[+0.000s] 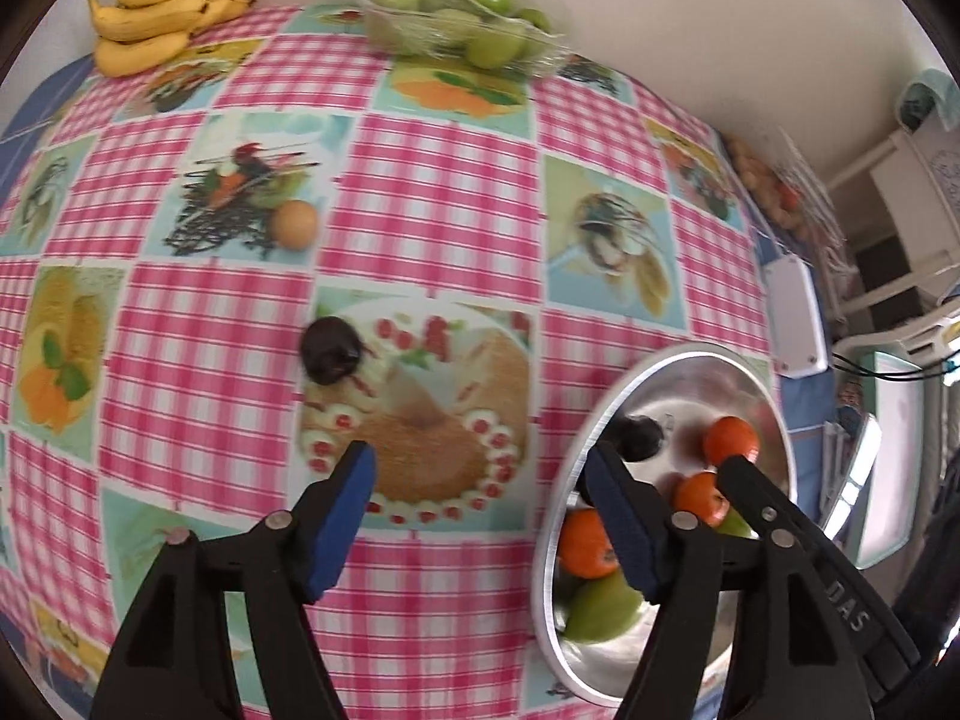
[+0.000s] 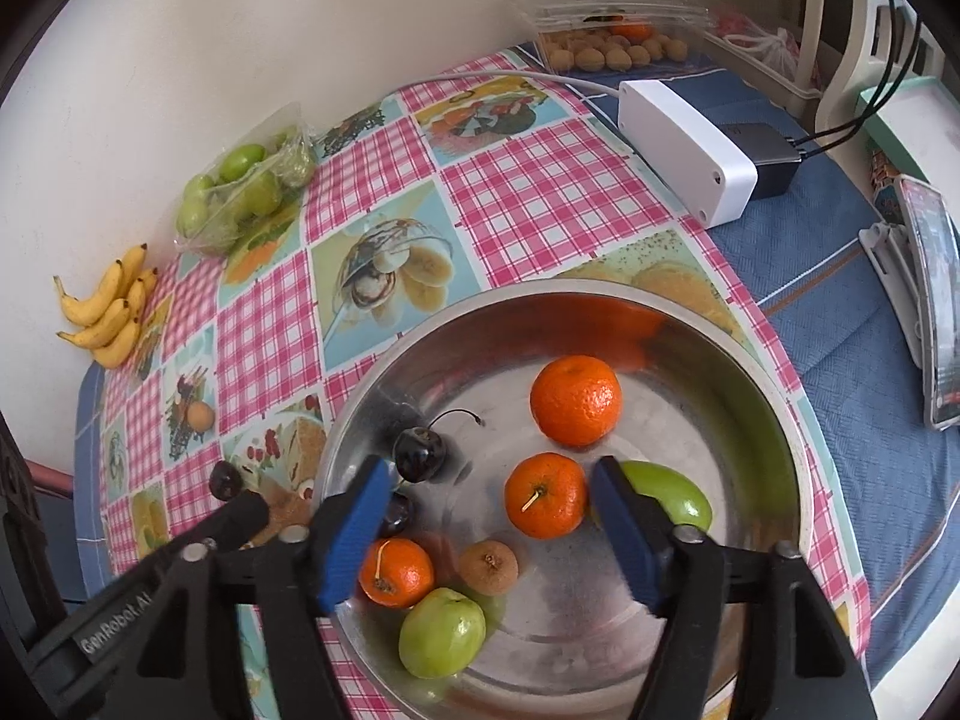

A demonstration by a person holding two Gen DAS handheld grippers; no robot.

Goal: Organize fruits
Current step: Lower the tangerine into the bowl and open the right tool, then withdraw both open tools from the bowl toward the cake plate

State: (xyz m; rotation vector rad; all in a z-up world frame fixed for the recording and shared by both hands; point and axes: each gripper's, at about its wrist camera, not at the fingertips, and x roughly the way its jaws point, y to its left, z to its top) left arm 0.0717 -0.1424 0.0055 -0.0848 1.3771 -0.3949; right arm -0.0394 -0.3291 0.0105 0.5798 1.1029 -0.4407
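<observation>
Over the steel bowl [image 2: 774,360] both tongs stand released, right tongs [image 2: 489,531] above collected fruit; left tongs [image 1: 480,516] face the stray cherry [image 1: 331,357] on the bench [image 1: 432,192], likely next.

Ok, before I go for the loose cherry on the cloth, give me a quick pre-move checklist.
1. Left gripper open and empty: ok.
2. Right gripper open, nothing between its fingers: ok.
3. Cherry on the cloth, outside the bowl, nothing on top: ok.
4. Path from left gripper to cherry free of objects: ok.
5. Room in bowl beside the mandarins: ok.
6. Right gripper over the bowl, may block the drop: not ok.
</observation>
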